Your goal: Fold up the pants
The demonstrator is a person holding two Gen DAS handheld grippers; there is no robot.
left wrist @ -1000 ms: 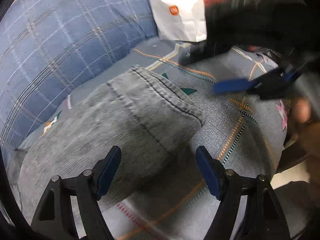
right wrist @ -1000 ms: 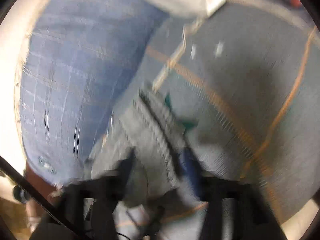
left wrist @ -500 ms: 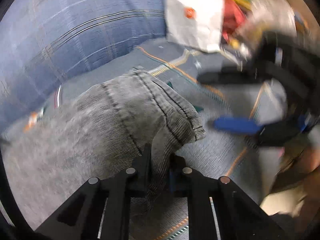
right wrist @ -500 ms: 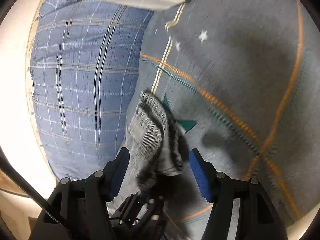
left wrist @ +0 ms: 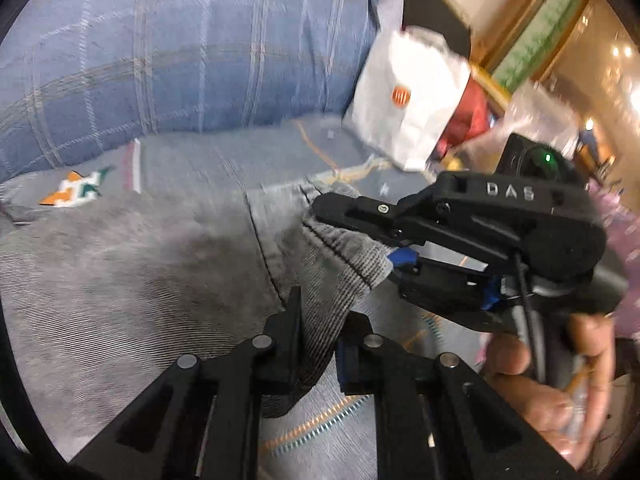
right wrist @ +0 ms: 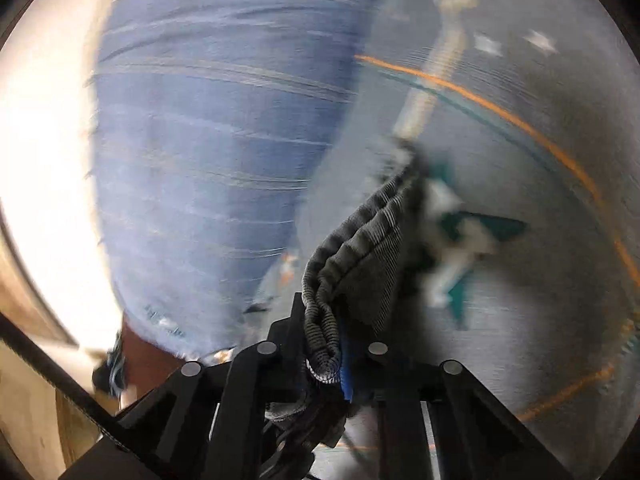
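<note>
Grey denim pants (left wrist: 160, 280) lie on a grey patterned bedspread (left wrist: 224, 156). In the left wrist view my left gripper (left wrist: 320, 320) is shut on a fold of the pants just below the hem, which rises off the bed. My right gripper (left wrist: 360, 236), held by a hand (left wrist: 560, 380), comes in from the right, its jaws closing on the stitched hem corner. In the right wrist view the bunched hem (right wrist: 368, 240) is pinched between the jaws of the right gripper (right wrist: 324, 332), and the cloth runs away from the camera.
A blue plaid cushion (left wrist: 180, 60) stands behind the pants, also filling the left of the right wrist view (right wrist: 220, 160). A white paper bag (left wrist: 408, 100) with an orange logo stands at the back right beside red and clear packaging. The bedspread's right part (right wrist: 520, 320) carries orange lines.
Both grippers went from open to clamped on the pants: the left first, below the hem, then the right on the hem corner. The hem end now lifts off the bed.
</note>
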